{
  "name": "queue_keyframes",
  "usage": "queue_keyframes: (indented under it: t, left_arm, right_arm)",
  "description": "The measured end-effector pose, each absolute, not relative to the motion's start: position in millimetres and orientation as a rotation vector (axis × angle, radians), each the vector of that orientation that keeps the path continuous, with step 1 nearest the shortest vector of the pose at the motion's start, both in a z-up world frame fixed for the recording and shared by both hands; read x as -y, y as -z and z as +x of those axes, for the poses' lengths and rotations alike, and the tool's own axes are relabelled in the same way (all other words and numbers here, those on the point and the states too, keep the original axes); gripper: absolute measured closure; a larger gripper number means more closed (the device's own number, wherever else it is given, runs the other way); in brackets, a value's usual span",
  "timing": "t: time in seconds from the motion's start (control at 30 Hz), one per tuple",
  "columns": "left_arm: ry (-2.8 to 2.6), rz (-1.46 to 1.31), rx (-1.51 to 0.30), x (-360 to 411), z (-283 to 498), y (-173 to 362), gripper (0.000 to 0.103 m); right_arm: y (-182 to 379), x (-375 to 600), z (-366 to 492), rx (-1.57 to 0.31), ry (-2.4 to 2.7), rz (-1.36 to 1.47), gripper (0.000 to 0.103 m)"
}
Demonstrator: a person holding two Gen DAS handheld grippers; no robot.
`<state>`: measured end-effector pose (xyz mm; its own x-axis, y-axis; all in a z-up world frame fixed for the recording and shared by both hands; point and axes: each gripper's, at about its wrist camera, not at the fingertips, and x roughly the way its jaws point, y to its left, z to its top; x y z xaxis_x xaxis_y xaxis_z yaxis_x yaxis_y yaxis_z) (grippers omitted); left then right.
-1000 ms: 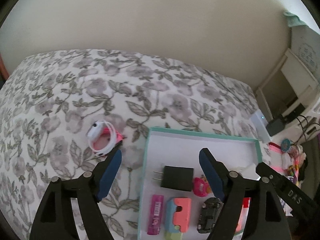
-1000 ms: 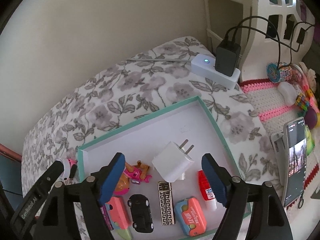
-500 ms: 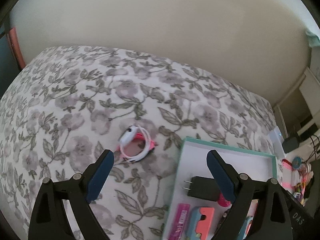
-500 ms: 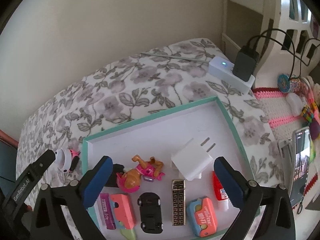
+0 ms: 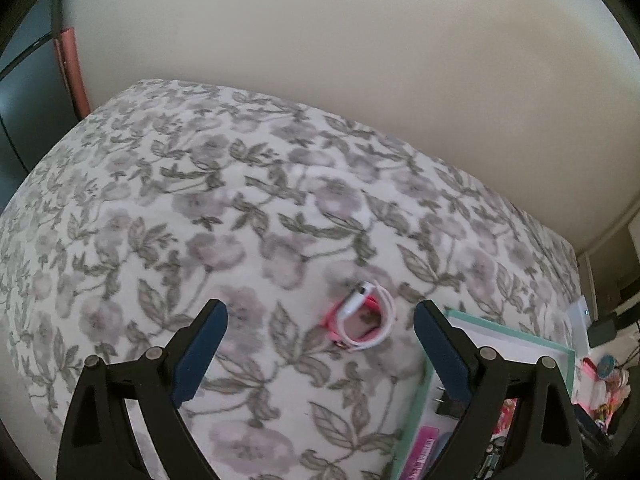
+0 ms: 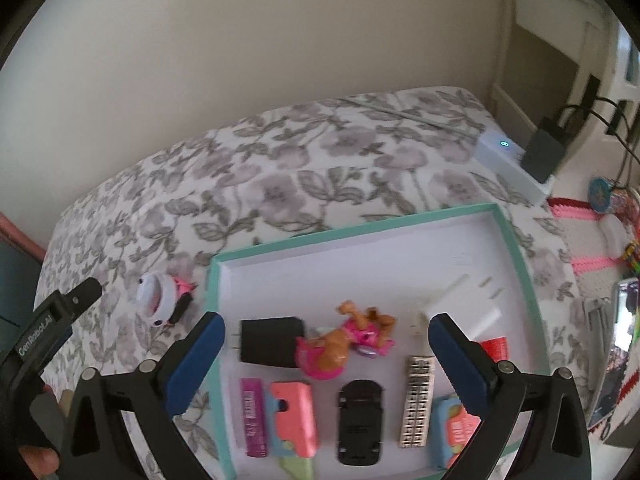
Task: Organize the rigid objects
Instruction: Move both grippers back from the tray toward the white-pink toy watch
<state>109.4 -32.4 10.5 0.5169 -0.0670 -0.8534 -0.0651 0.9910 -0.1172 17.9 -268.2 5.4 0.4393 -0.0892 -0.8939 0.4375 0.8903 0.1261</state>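
Observation:
A pink and white kids' watch (image 5: 364, 320) lies on the floral bedspread, just left of a teal-rimmed white tray (image 5: 512, 332). My left gripper (image 5: 320, 308) hovers open above the watch, which sits between the fingers toward the right one, untouched. My right gripper (image 6: 326, 320) stands open over the tray (image 6: 360, 228), above a black charger (image 6: 272, 340) and a pink toy figure (image 6: 344, 340). A white charger (image 6: 460, 304), a black toy car (image 6: 360, 420), a patterned lighter (image 6: 418, 400) and a coral case (image 6: 294, 416) also lie in the tray. The watch (image 6: 160, 296) shows left of the tray.
A white power strip (image 6: 512, 164) with a black adapter (image 6: 544, 148) lies beyond the tray's far right corner. A phone (image 6: 620, 340) and a pink crocheted mat (image 6: 588, 240) with small trinkets sit to the right. A wall backs the bed.
Both grippers moved left and their jaws spread wider. The left one left the tray and now frames the watch. The right one shifted from the white charger to the toy figure.

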Motion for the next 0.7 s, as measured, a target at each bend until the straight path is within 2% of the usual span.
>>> queue_keyframes:
  t: [0.43, 0.7]
  left_arm:
    - [0.012, -0.167, -1.031, 13.4, 117.8, -5.1, 0.008]
    - [0.047, -0.163, -1.091, 13.6, 129.6, 16.7, 0.008]
  right_arm:
    - [-3.1, 222.3, 38.3, -1.093, 0.257, 0.287, 0.0]
    - [6.8, 213.4, 49.0, -1.109, 0.238, 0.285, 0.0]
